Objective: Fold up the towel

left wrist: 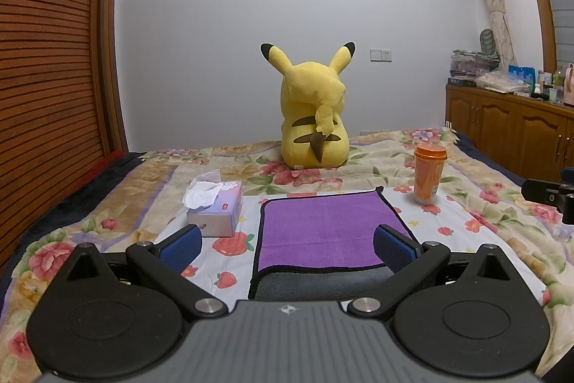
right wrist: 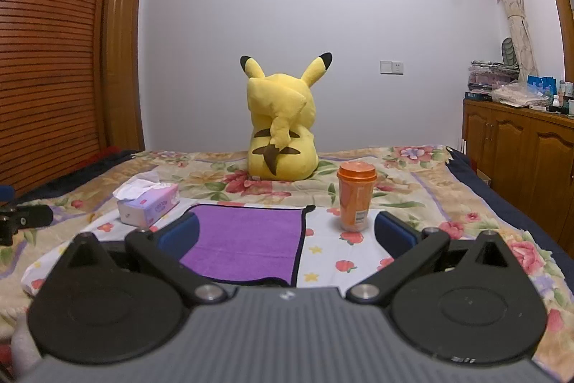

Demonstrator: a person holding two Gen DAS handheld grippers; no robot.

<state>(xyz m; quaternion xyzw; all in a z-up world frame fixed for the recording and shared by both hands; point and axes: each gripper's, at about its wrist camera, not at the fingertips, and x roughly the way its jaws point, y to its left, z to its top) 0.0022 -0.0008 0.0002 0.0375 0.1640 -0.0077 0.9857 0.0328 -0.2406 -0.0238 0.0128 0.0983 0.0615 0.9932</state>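
A purple towel (left wrist: 323, 228) with black edging lies flat on the flowered bed cover. Its near edge is turned over and shows a grey underside (left wrist: 323, 286). The towel also shows in the right wrist view (right wrist: 247, 239). My left gripper (left wrist: 287, 248) is open and empty, held above the towel's near left part. My right gripper (right wrist: 287, 234) is open and empty, above the towel's near right corner. The right gripper's body shows at the right edge of the left wrist view (left wrist: 552, 194).
A tissue box (left wrist: 215, 210) stands left of the towel. An orange lidded cup (left wrist: 428, 178) stands at its far right corner. A yellow plush toy (left wrist: 314, 117) sits further back. A wooden cabinet (left wrist: 509, 128) stands right of the bed, a slatted wardrobe (left wrist: 46, 78) left.
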